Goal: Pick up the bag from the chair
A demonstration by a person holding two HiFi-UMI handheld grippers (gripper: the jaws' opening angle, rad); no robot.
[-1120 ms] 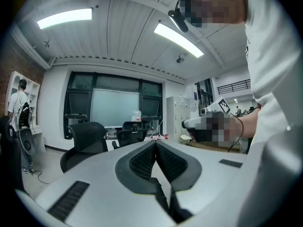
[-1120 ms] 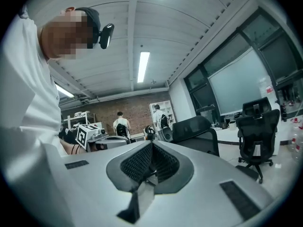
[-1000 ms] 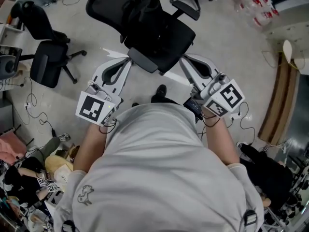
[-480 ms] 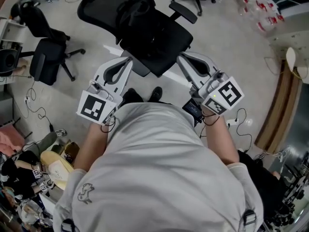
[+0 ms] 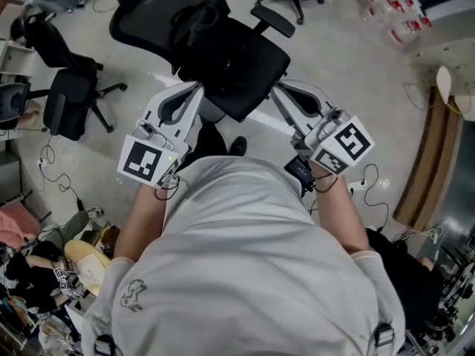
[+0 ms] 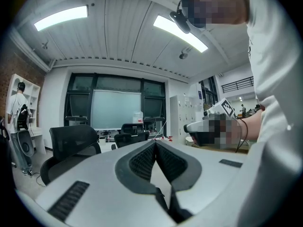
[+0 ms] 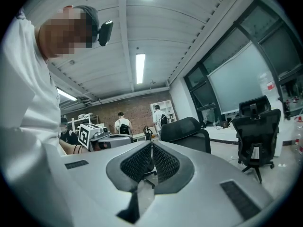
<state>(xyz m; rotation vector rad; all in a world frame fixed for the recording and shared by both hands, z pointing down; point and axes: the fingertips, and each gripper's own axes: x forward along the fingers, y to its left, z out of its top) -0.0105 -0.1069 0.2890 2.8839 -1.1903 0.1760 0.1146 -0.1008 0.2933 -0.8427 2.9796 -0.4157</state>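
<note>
A black bag [image 5: 197, 19] sits on the seat of a black office chair [image 5: 245, 61], leaning against its backrest, in the head view. My left gripper [image 5: 197, 87] reaches along the seat's left side, and my right gripper [image 5: 275, 89] along its right side. Both stop short of the bag and touch nothing. In the left gripper view the left gripper [image 6: 155, 143] has its pads meeting at the tips, with nothing between them. The right gripper [image 7: 151, 144] is shut and empty too in its own view. Neither gripper view shows the bag.
A smaller black chair [image 5: 67, 99] stands at the left, another chair [image 5: 286, 10] behind the first. Cables and clutter [image 5: 52, 265] lie on the floor at lower left, bottles [image 5: 393, 13] at upper right. Two people [image 7: 124, 124] stand far off by a brick wall.
Both grippers have advanced toward the chair and now flank its seat. The chair with the bag has shifted left and nearer in the head view.
</note>
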